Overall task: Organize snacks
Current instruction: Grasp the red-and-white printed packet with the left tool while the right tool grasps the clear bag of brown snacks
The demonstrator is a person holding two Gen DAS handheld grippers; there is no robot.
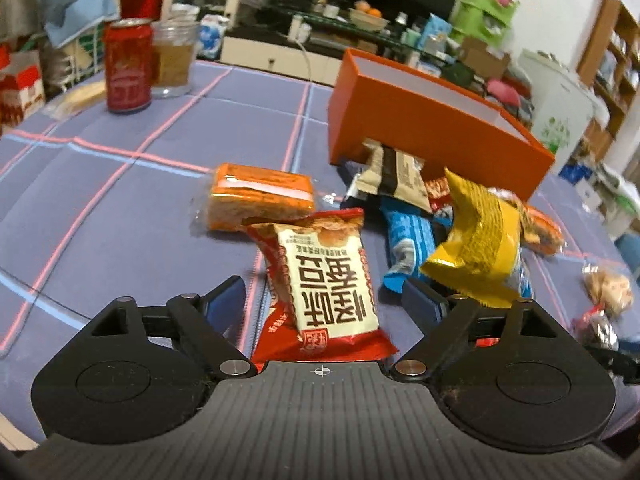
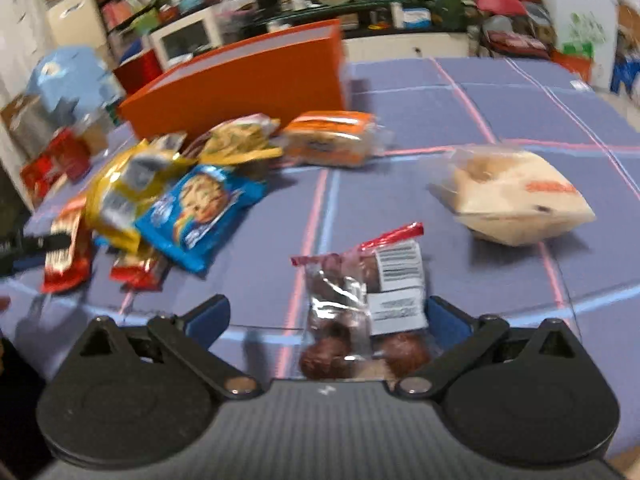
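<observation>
In the left wrist view my left gripper (image 1: pixel 324 292) is open, its fingers either side of a red and cream snack packet (image 1: pixel 324 280) lying on the tablecloth. Beyond lie an orange wrapped cake (image 1: pixel 260 196), a blue cookie packet (image 1: pixel 412 240), a yellow packet (image 1: pixel 480 240) and a brown packet (image 1: pixel 396 178) in front of the orange box (image 1: pixel 432 136). In the right wrist view my right gripper (image 2: pixel 328 316) is open around a clear bag of brown balls (image 2: pixel 360 304). A cream bread bag (image 2: pixel 516 196) lies to the right, and the orange box (image 2: pixel 240 80) is at the back left.
A red can (image 1: pixel 128 66) and a glass jar (image 1: pixel 174 60) stand at the table's far left. Small wrapped snacks (image 1: pixel 604 292) lie at the right. The snack pile (image 2: pixel 160 200) sits left in the right wrist view. The purple checked tablecloth (image 2: pixel 460 112) covers the table.
</observation>
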